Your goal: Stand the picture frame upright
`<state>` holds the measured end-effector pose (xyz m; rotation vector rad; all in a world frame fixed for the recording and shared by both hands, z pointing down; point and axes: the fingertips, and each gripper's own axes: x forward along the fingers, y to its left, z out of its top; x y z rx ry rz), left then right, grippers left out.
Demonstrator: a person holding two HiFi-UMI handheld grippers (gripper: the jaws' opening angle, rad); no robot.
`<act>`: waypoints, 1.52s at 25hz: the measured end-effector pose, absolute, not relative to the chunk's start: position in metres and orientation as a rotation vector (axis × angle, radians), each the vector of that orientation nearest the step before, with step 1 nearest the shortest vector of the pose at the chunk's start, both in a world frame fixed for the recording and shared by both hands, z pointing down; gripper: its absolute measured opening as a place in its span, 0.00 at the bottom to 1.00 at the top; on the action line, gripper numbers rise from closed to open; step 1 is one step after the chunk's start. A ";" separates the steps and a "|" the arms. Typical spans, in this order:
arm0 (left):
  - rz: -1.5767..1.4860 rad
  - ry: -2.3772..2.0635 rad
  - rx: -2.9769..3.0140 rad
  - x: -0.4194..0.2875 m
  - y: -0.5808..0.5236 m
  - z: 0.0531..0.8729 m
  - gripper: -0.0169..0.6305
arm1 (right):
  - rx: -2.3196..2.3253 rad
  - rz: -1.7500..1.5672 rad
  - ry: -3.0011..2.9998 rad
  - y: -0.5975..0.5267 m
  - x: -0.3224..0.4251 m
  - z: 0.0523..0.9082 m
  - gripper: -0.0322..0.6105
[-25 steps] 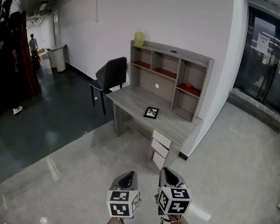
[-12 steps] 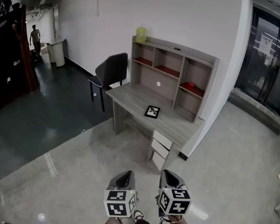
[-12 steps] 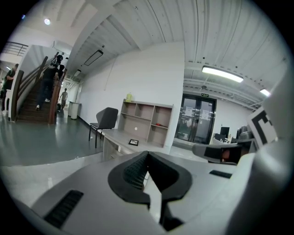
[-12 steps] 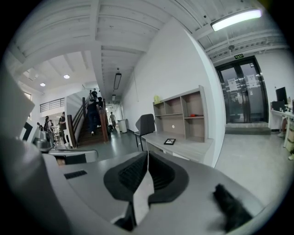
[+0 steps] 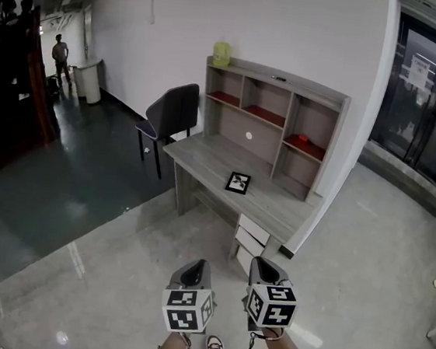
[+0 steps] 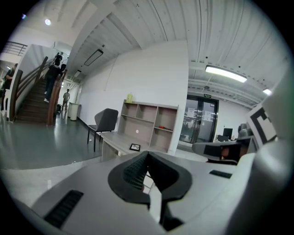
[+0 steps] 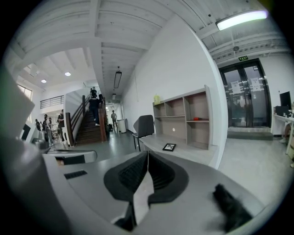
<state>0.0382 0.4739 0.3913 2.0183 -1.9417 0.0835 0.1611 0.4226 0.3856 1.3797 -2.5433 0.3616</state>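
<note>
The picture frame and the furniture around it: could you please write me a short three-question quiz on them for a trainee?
1. True or false: the picture frame lies flat on the desk.
2. What stands on top of the shelf unit? A) a lamp B) a yellow-green object C) a stack of books
3. Fill in: the left tongs and the right tongs are both ____ and hold nothing.

Key: 1 true; 2 B; 3 shut.
</note>
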 end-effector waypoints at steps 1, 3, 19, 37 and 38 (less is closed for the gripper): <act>0.081 -1.946 2.017 0.036 0.464 0.390 0.04 | 1.377 0.361 -2.542 0.413 0.159 0.385 0.10; 0.079 -1.950 2.017 0.031 0.445 0.387 0.04 | 1.375 0.363 -2.541 0.394 0.155 0.384 0.10; 0.094 -1.967 1.975 0.001 0.320 0.385 0.04 | 1.351 0.378 -2.536 0.259 0.128 0.384 0.10; 0.205 -1.980 1.950 -0.012 0.244 0.397 0.04 | 1.329 0.479 -2.537 0.176 0.121 0.406 0.10; 0.212 -1.979 1.954 -0.011 0.242 0.396 0.04 | 1.331 0.483 -2.533 0.175 0.121 0.406 0.10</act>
